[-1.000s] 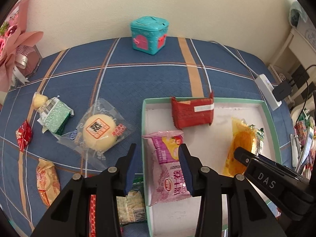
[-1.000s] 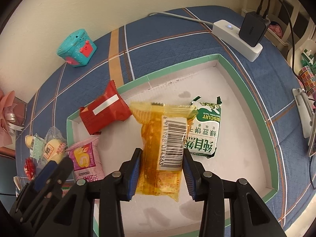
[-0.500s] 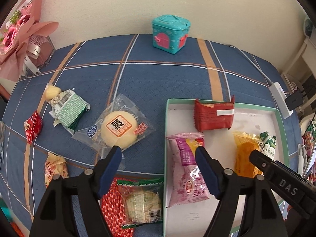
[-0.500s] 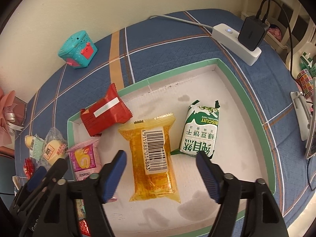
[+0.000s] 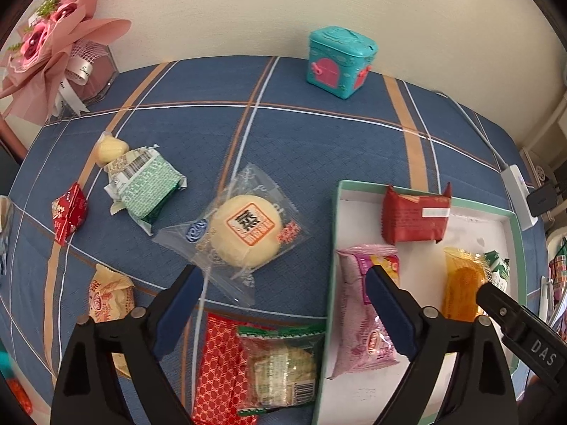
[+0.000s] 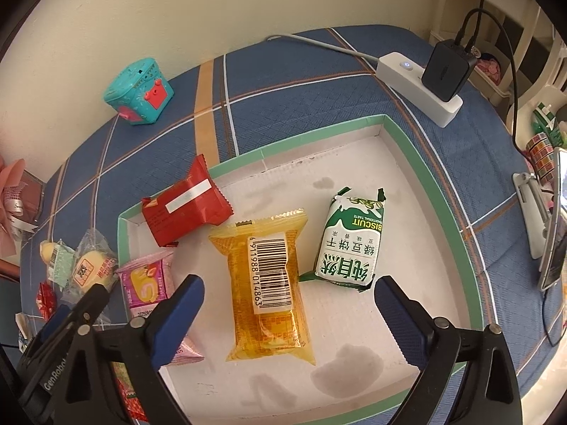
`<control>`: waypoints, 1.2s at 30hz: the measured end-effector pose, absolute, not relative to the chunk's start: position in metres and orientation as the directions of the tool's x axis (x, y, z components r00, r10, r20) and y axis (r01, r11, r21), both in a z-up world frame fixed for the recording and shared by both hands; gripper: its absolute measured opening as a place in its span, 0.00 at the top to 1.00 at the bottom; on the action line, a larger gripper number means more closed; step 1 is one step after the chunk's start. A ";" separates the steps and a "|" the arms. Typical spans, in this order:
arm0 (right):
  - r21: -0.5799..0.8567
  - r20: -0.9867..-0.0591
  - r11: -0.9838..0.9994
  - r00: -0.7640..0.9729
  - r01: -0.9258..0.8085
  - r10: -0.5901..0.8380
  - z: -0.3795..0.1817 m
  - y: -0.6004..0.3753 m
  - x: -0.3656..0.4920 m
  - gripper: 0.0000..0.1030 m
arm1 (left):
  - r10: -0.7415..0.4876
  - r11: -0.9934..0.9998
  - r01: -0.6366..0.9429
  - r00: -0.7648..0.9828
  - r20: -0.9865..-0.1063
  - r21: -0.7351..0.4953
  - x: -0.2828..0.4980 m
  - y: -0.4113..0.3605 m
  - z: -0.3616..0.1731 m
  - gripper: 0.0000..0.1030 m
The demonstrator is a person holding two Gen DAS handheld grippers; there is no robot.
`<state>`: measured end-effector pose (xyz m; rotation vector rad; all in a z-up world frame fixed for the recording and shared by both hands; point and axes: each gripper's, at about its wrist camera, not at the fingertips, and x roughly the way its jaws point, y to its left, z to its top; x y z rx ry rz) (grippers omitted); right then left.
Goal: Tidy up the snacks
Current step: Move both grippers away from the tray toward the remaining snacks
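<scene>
Blue checked cloth (image 5: pixel 312 148) covers the counter, and on it sits a shallow white tray with a green rim (image 6: pixel 439 191) that is taking the snacks. Four packets lie inside: a red packet (image 6: pixel 186 207) at the far left corner, a pink packet (image 6: pixel 147 285) by the left wall, a yellow packet (image 6: pixel 269 283) flat in the middle with its barcode up, and a green and white biscuit packet (image 6: pixel 351 239) just to its right.

The right gripper (image 6: pixel 288 310) hangs over the yellow packet with its fingers spreading apart and touching nothing. The left gripper (image 5: pixel 283 304) is also opening, empty, above the tray's left edge with the pink packet under one finger.

This looks like the gap between a drop-off and the next pick. Loose snacks still lie on the cloth: a round cake in clear wrap (image 5: pixel 244 233), a green packet (image 5: pixel 147 184), a small red sweet (image 5: pixel 69 210), an orange-printed bun (image 5: pixel 110 295), and a red and green packet (image 5: pixel 262 364) close under the left gripper, though its near end is hidden, so its shape is a guess.

Next, the left gripper should probably swing over the round cake, straddle it and close gently, since clear wrap slips
</scene>
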<state>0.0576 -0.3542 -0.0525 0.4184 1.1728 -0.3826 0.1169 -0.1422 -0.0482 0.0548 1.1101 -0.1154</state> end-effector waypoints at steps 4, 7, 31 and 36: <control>0.101 -0.936 0.868 0.343 0.486 -0.083 -0.047 -0.351 0.057 0.00 | -0.068 0.994 0.104 0.407 -0.911 -0.028 0.121 -0.134 -0.046 0.08; 0.099 -0.933 0.872 0.349 0.479 -0.086 -0.042 -0.346 0.055 0.00 | -0.093 0.994 0.081 0.377 -0.922 -0.067 0.123 -0.130 -0.043 0.07; 0.115 -0.909 0.930 0.414 0.350 -0.043 -0.018 -0.278 0.035 0.00 | -0.078 0.995 0.085 0.422 -0.903 -0.046 0.097 -0.070 -0.022 0.02; 0.093 -0.913 0.953 0.407 0.288 -0.034 -0.018 -0.250 0.038 0.00 | -0.070 0.997 0.054 0.420 -0.905 -0.052 0.090 -0.053 -0.021 0.02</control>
